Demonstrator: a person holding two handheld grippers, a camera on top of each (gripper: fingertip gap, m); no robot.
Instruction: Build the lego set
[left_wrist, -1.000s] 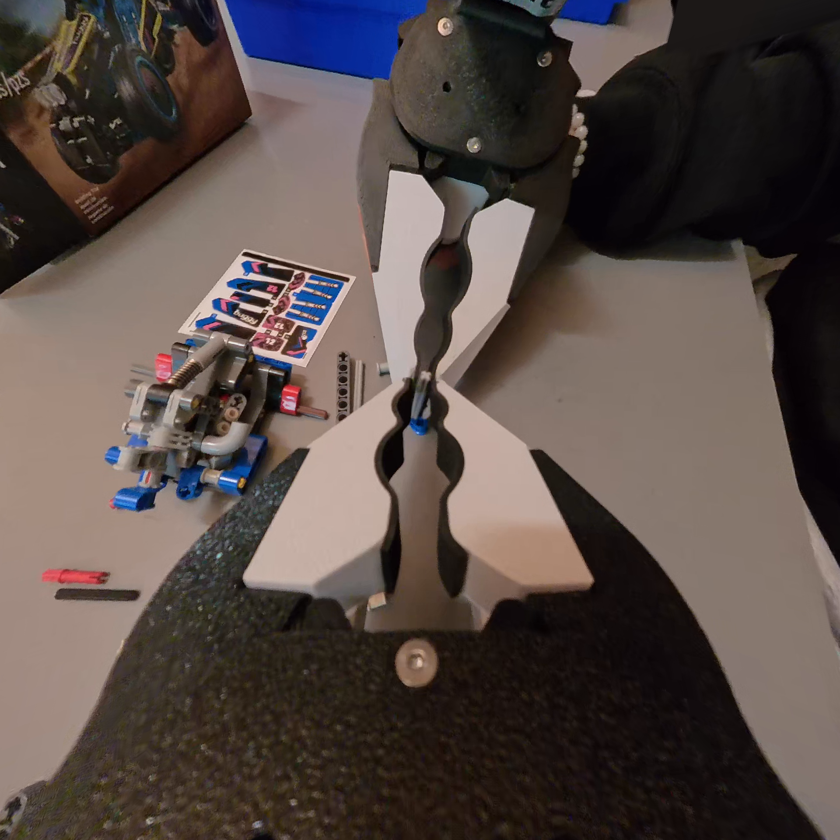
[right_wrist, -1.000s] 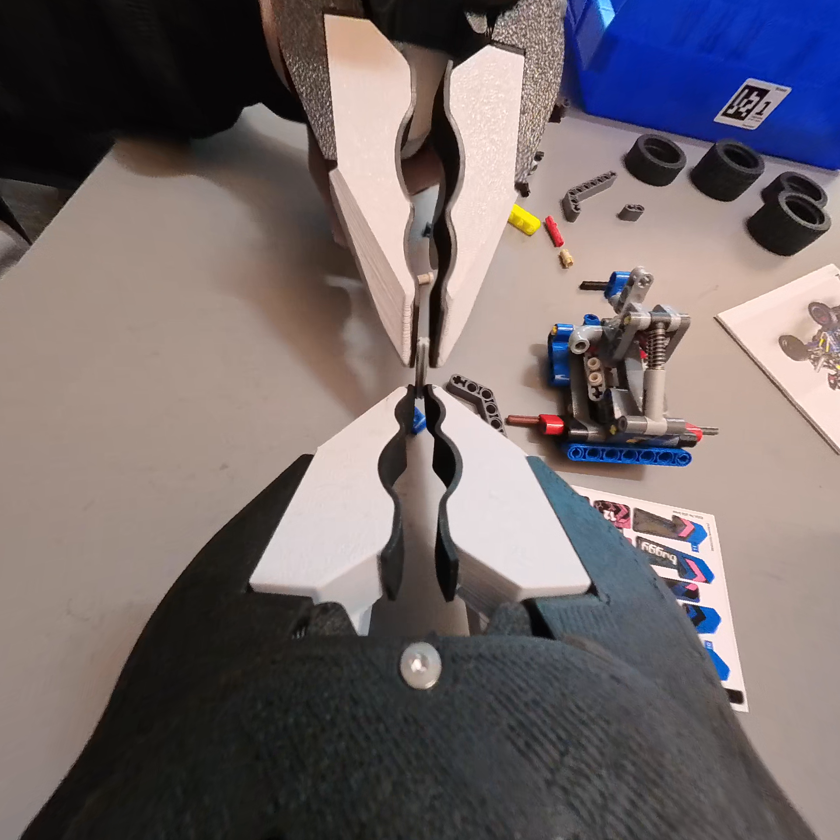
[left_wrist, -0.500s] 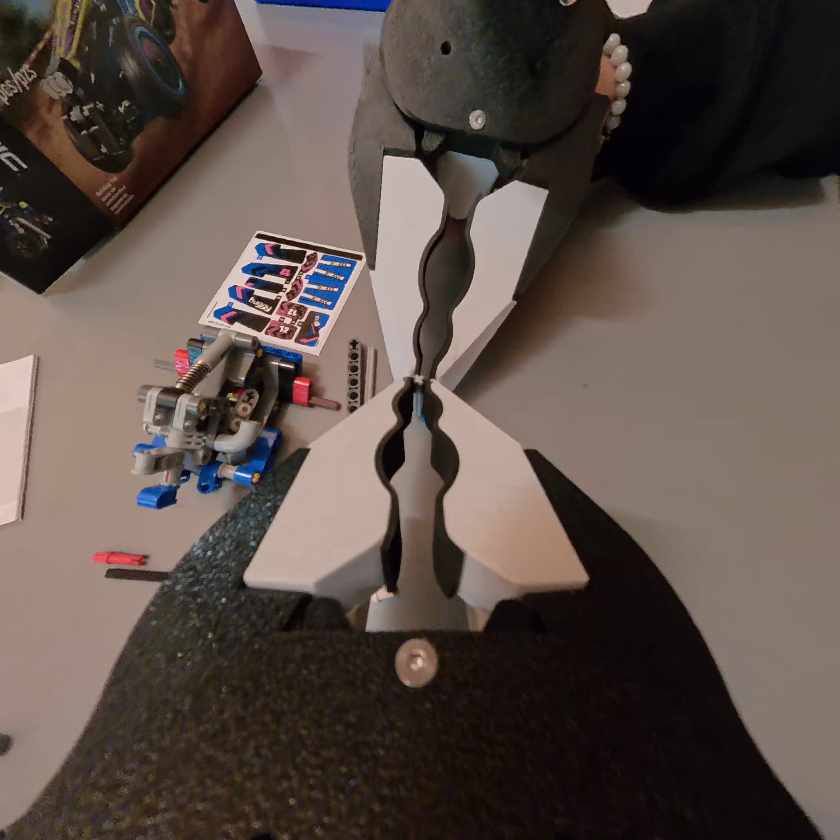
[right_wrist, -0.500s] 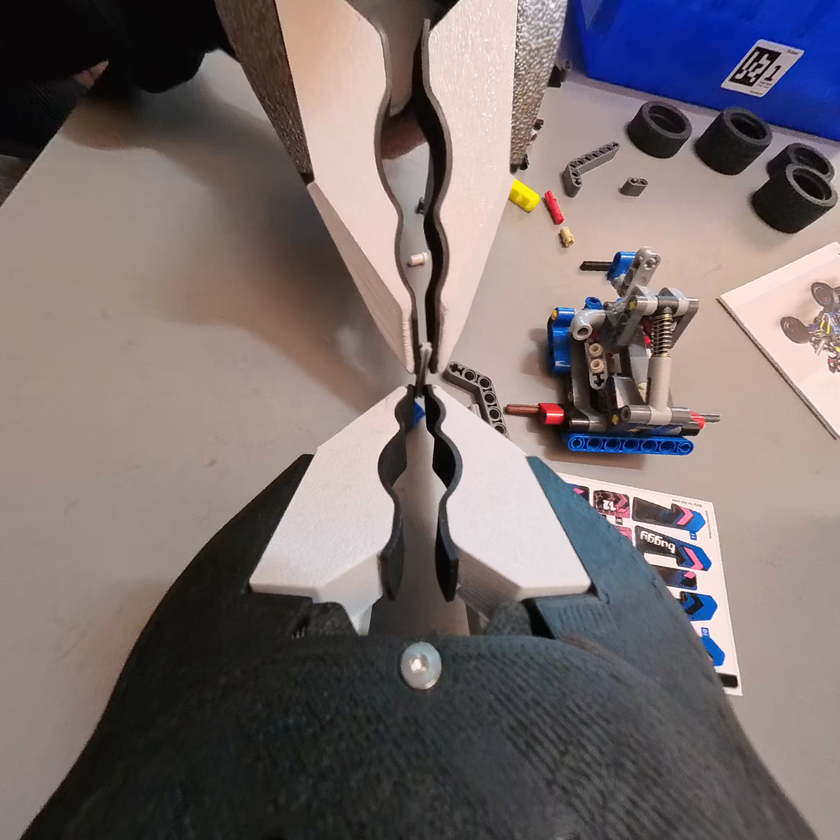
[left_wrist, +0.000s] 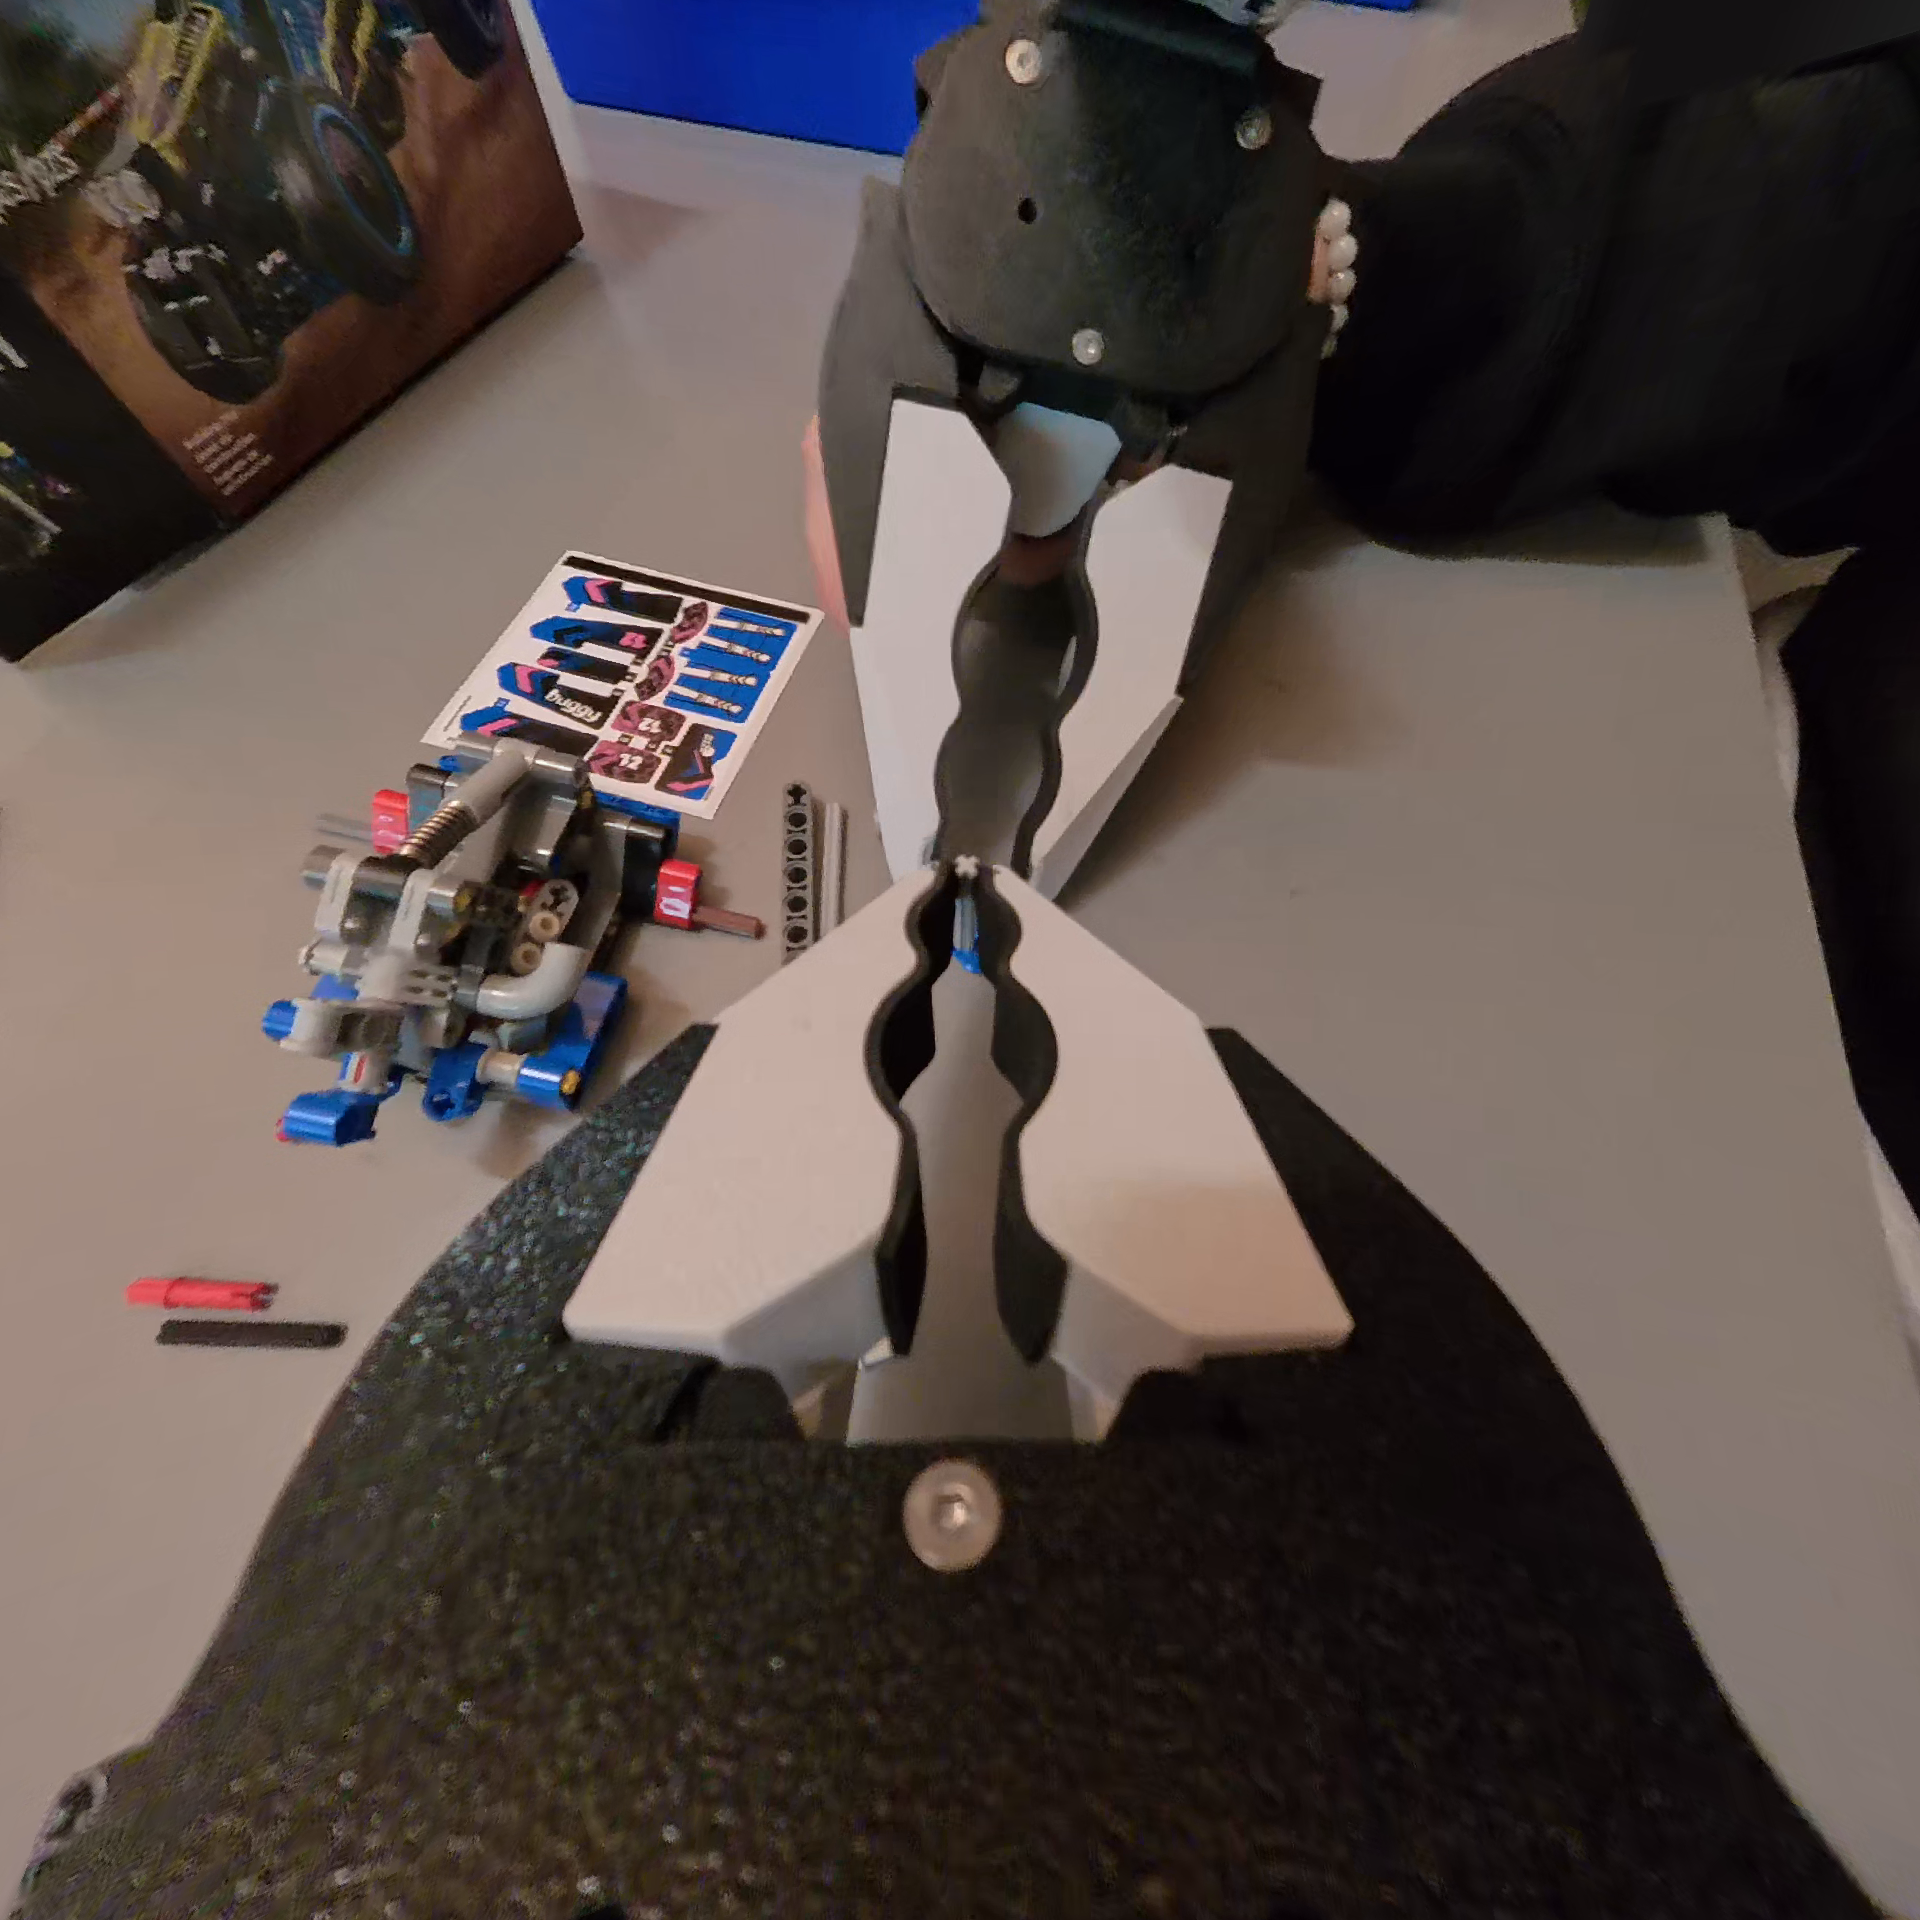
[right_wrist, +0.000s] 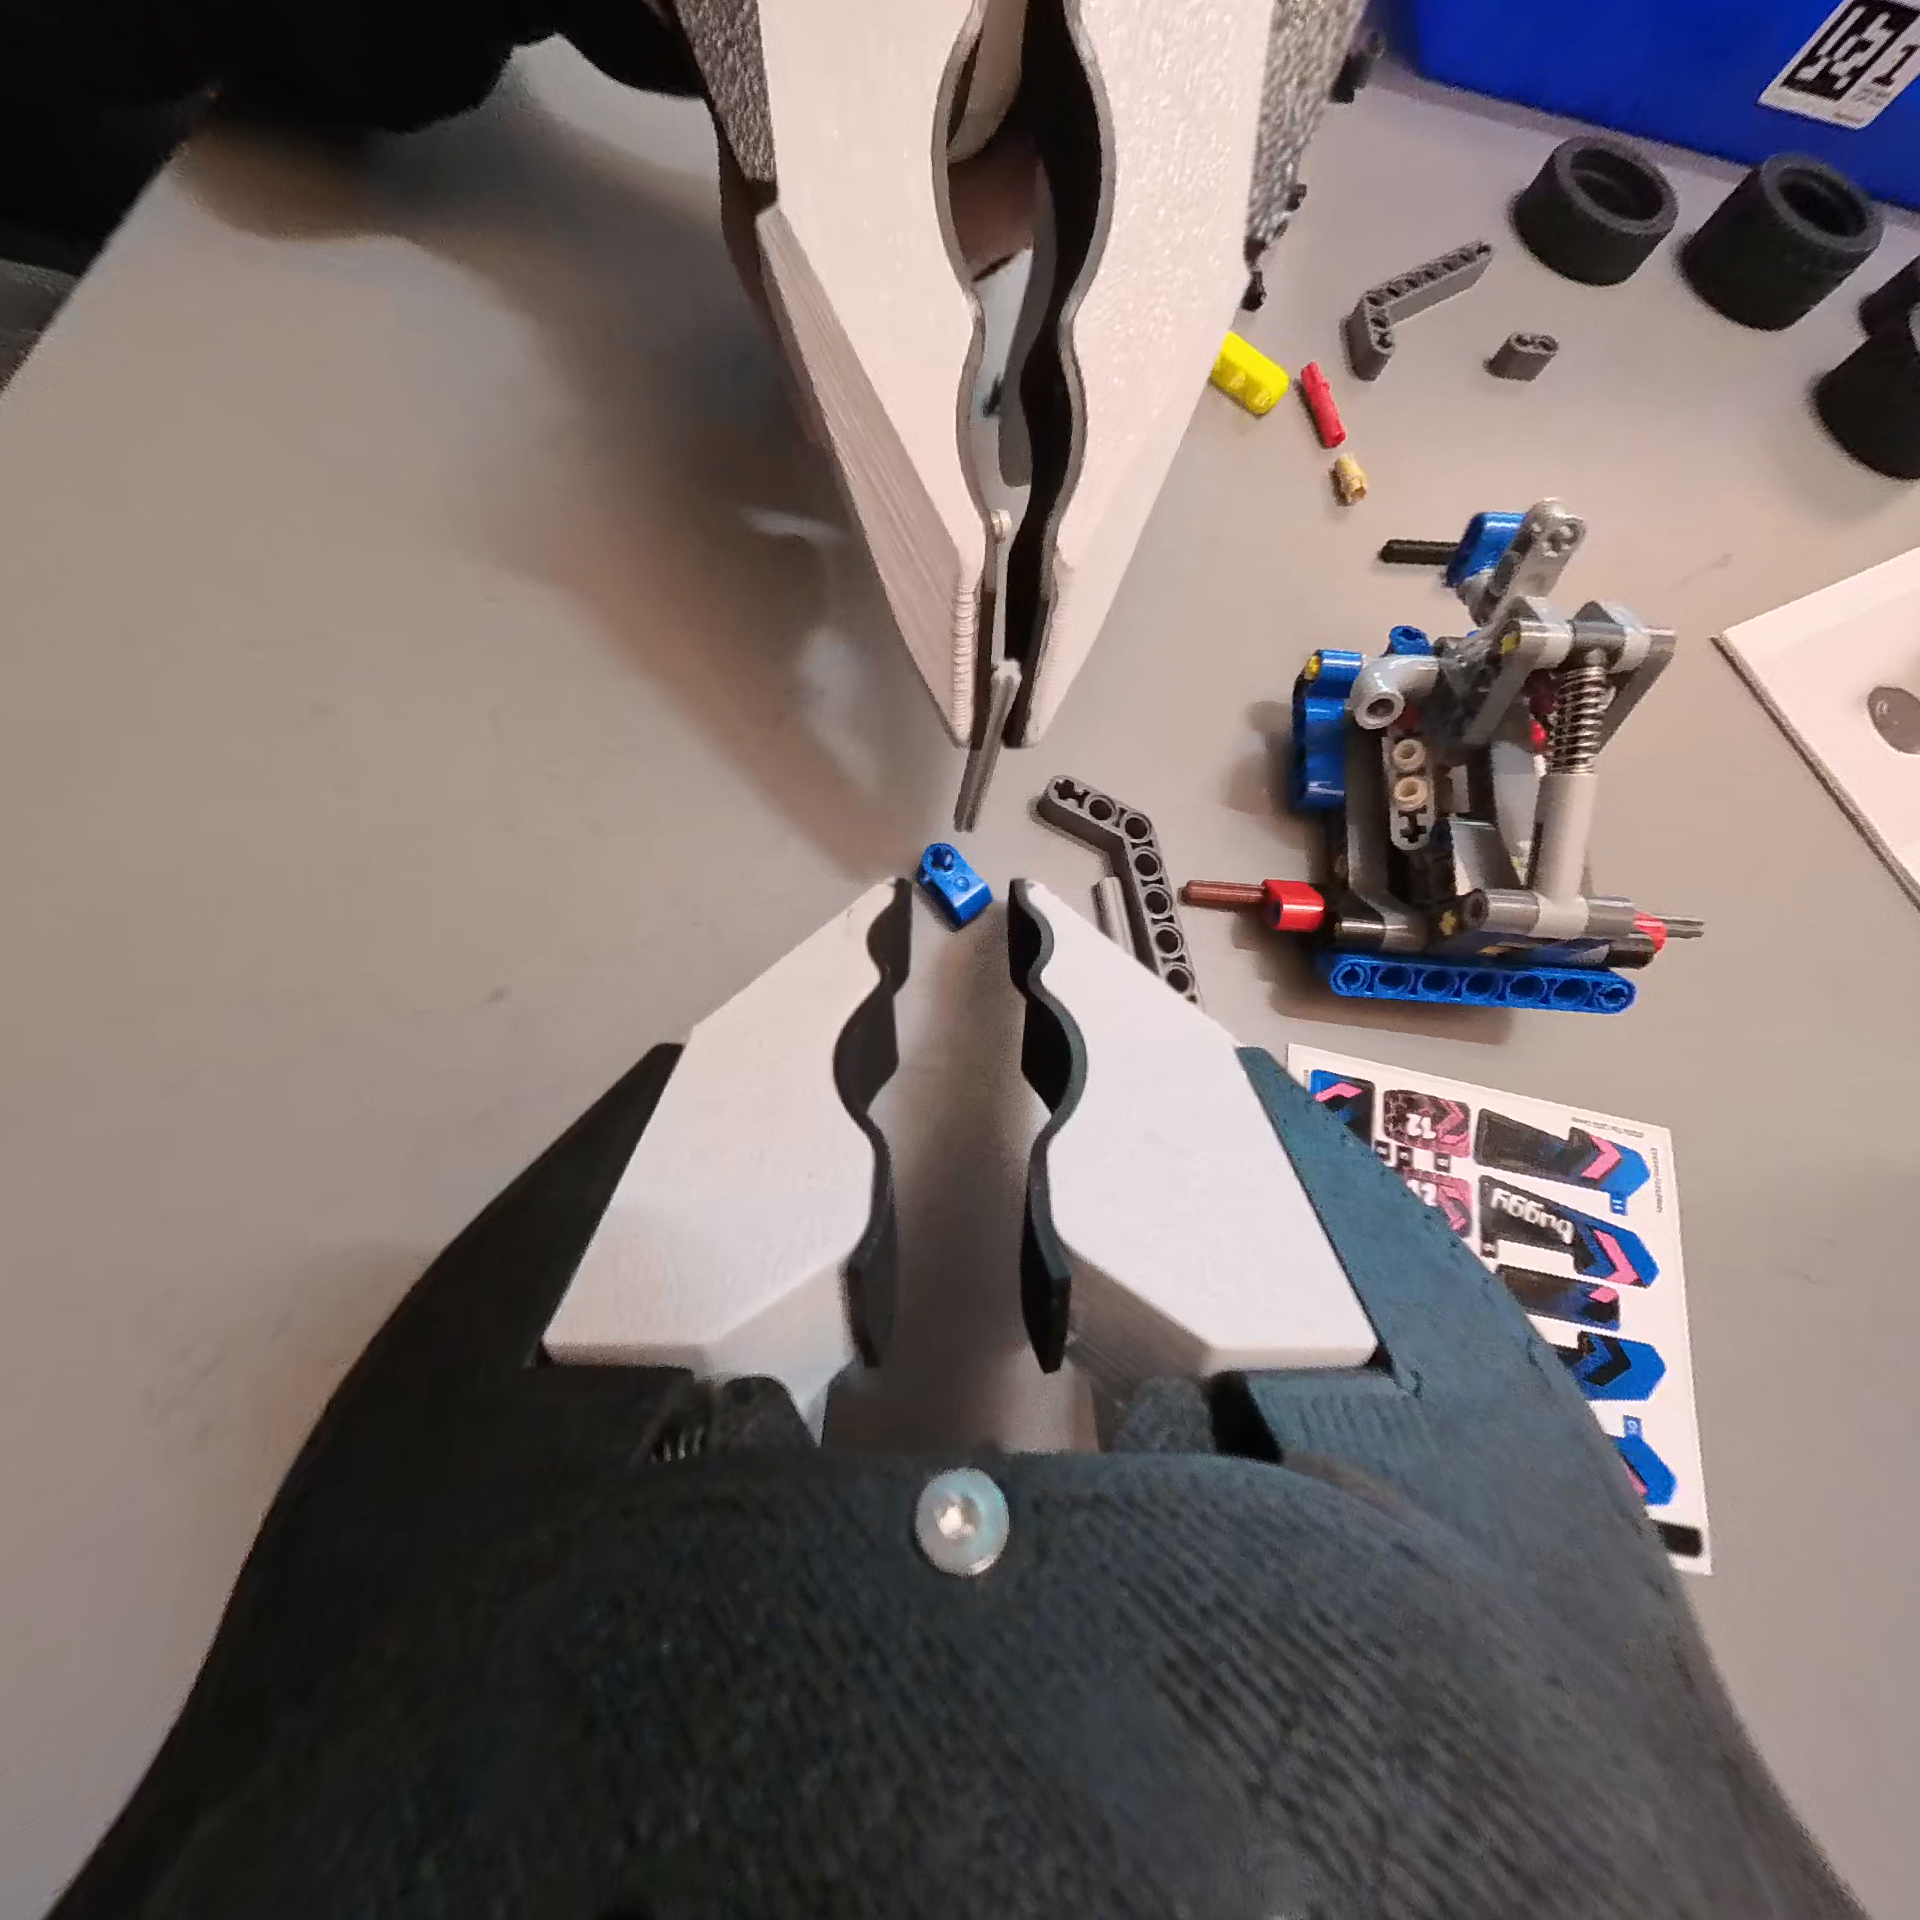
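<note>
The right gripper (right_wrist: 958, 894) stands open, holding nothing; a blue connector (right_wrist: 954, 883) sits just beyond its tips, whether on the table (right_wrist: 364, 727) or in the air cannot be told. Facing it tip to tip, the left gripper (left_wrist: 961, 883) is closed on a thin grey axle (right_wrist: 979, 764) that pokes out toward the connector. Farther off to the side lie a grey bent beam (right_wrist: 1127, 883), the partly built buggy (right_wrist: 1475, 790) and a sticker sheet (right_wrist: 1538, 1247), then small loose parts and black tyres (right_wrist: 1683, 229) by a blue bin (right_wrist: 1621, 73).
</note>
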